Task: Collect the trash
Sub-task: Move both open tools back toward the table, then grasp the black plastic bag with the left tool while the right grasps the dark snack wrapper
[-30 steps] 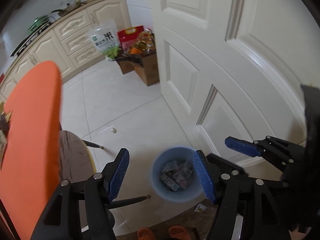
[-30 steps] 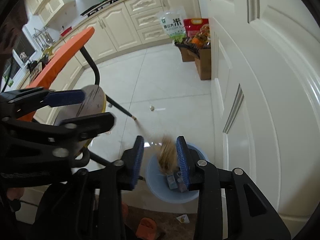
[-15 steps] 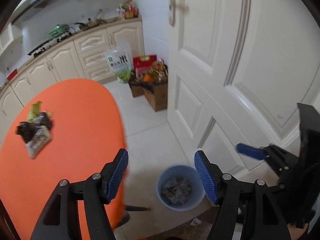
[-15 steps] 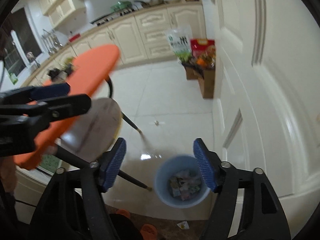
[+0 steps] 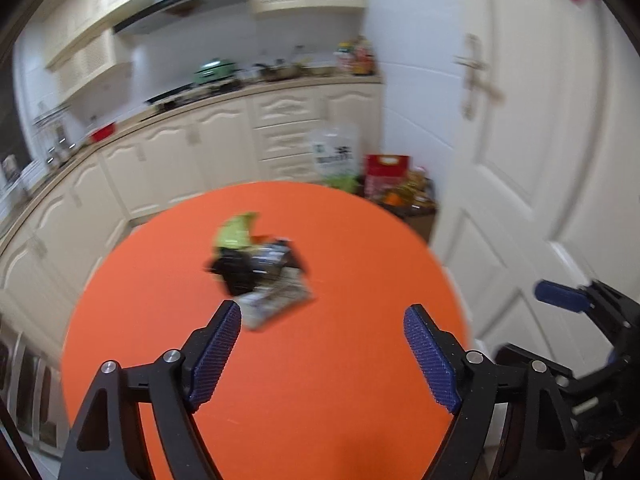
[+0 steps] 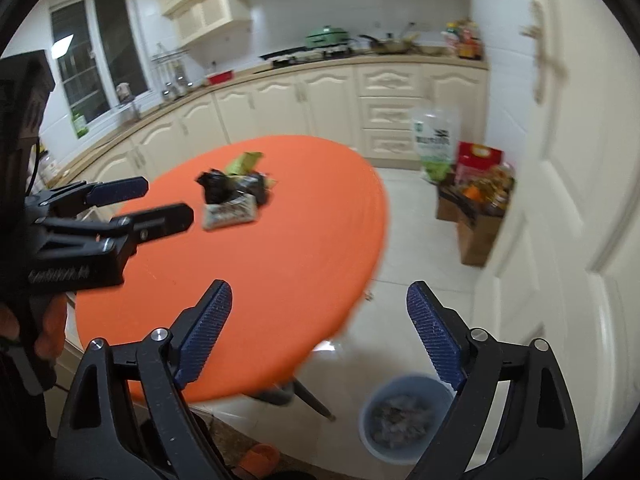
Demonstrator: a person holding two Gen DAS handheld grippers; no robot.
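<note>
On the orange table [image 5: 360, 360], near its middle, lies a small heap of trash [image 5: 260, 272]: a green wrapper [image 5: 236, 232] at the far side, a black crumpled piece [image 5: 236, 276] in the centre, and a grey printed packet [image 5: 276, 300] nearest the camera, all touching or overlapping, though blur hides finer detail. The left gripper [image 5: 322, 354] hangs above the table's near half with its jaws wide and opening further; nothing is between them, and the packet shows just beyond its left finger. The right gripper [image 6: 322, 330] is over the table's right edge, partly above the floor [image 6: 400, 240], its jaws likewise wide and opening, with nothing between them. In the right wrist view the left gripper [image 6: 140, 200] appears side-on at the left, held by a hand [image 6: 48, 332], its fingers pointing toward the heap [image 6: 230, 196] but apart from it. Below the right gripper, on the floor beside the table's leg, stands a blue bin [image 6: 404, 420] with crumpled trash inside. A white door [image 5: 540, 160] fills the right side. Near it, against the cream cabinets [image 6: 320, 108], stand a cardboard box [image 6: 476, 236] of goods, a red bag [image 6: 476, 160] and a clear sack [image 6: 436, 140] with green print.
</note>
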